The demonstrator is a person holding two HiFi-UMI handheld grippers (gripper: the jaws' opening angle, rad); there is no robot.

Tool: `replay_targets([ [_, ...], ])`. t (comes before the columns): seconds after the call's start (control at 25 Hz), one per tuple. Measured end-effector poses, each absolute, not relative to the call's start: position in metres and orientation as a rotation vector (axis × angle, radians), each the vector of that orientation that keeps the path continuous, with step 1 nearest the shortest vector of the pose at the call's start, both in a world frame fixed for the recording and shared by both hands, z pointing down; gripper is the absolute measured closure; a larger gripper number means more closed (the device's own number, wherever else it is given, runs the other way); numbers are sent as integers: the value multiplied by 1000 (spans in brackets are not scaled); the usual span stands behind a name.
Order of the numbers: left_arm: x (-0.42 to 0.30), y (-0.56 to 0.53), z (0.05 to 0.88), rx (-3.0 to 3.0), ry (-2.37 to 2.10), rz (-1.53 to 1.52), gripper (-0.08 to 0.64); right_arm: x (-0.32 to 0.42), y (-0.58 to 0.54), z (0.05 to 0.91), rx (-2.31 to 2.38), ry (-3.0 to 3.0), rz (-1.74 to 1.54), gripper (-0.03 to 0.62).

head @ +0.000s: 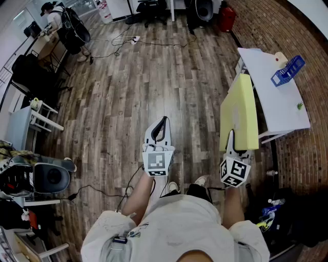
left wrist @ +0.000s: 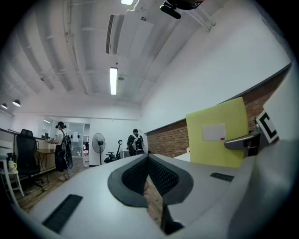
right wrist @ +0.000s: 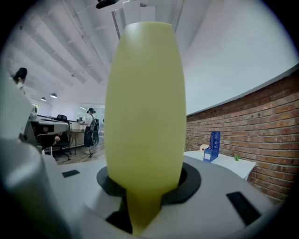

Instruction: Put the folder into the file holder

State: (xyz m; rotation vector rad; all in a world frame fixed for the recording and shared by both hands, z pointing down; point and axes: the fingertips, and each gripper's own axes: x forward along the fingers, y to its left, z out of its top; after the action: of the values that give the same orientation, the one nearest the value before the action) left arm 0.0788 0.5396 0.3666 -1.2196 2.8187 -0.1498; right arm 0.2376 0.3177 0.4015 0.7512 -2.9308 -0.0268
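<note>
A yellow-green folder [head: 240,110] stands on edge in my right gripper [head: 233,140], whose jaws are shut on its lower edge. In the right gripper view the folder [right wrist: 145,107] fills the middle, rising out of the right gripper [right wrist: 144,193]. The blue file holder [head: 288,70] stands on a white table [head: 271,100] beyond the folder, to the right; it shows small as the file holder [right wrist: 213,145] against the brick wall. My left gripper [head: 163,123] hovers over the floor, shut and holding nothing. Its own view shows the left gripper [left wrist: 148,161] with tips together and the folder [left wrist: 217,133] to the right.
A brick wall [right wrist: 252,126] runs behind the white table [right wrist: 226,162]. Wooden floor [head: 148,77] stretches ahead, with cables [head: 128,41] and office chairs [head: 154,7] far off. A person [head: 54,20] stands at a desk far left. A shelf [head: 31,123] and clutter sit at the left.
</note>
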Motion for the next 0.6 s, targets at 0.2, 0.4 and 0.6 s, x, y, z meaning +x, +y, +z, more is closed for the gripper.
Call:
replay_targets([
  [0.2, 79, 565, 365, -1203, 2820, -133, 552, 232, 341, 397, 732, -2938, -69, 437],
  [0.4, 76, 590, 366, -1184, 2823, -113, 552, 225, 366, 393, 710, -2960, -82, 433],
  [0.6, 75, 609, 367, -1174, 2819, -101, 552, 222, 385, 389, 710, -2965, -112, 433],
])
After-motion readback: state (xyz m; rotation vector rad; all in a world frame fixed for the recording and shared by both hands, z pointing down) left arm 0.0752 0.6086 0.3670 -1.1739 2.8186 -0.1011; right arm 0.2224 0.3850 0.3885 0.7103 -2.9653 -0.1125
